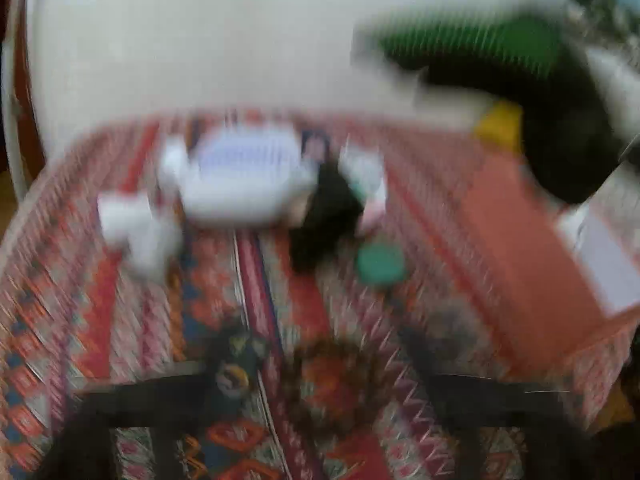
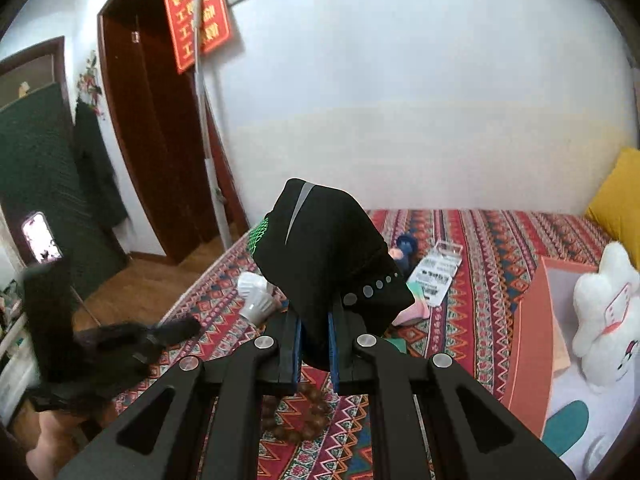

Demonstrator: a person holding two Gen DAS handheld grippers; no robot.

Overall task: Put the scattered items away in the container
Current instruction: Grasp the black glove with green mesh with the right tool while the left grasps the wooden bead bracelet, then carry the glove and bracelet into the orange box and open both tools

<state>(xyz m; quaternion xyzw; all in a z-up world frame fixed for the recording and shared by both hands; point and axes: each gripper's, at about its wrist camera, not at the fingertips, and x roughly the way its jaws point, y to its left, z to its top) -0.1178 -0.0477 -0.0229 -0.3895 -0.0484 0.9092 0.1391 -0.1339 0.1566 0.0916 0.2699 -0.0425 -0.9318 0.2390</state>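
Note:
My right gripper (image 2: 314, 336) is shut on a black cap with green mesh (image 2: 328, 256) and holds it up above the patterned bed cover (image 2: 492, 248). In the blurred left wrist view the cap (image 1: 500, 64) hangs at the upper right, over the orange box (image 1: 532, 248). My left gripper (image 1: 324, 400) is low over the bed with its jaws apart and nothing between them; a brown bead bracelet (image 1: 336, 392) lies on the cover there. The bracelet also shows under my right gripper (image 2: 296, 416). White paper cups (image 2: 256, 296), a clear plastic case (image 2: 436, 272) and a pink-and-green item (image 2: 412, 308) lie further back.
The orange box (image 2: 528, 332) stands at the right, with a white plush toy (image 2: 608, 320) and a yellow pillow (image 2: 620, 196) beside it. A white wall lies behind the bed. A wooden door (image 2: 152, 140) and wood floor are at the left. A green disc (image 1: 380, 264) lies mid-bed.

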